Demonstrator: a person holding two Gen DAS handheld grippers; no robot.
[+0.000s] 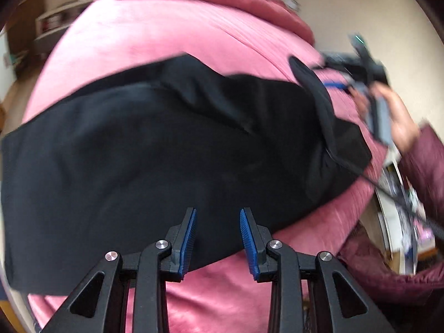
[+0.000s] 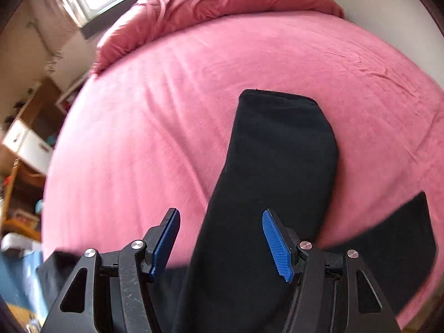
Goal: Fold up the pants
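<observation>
Your left gripper [image 1: 218, 238] hangs part open and empty above the near edge of the black pants [image 1: 155, 149], which sprawl across the pink bed [image 1: 155, 36]; your right gripper [image 2: 220, 240] gapes wide, holding nothing, over one leg. Pinch a single layer and the fold may skew; the cloth by your right hand [image 1: 399, 116] looks bunched and could drag.
</observation>
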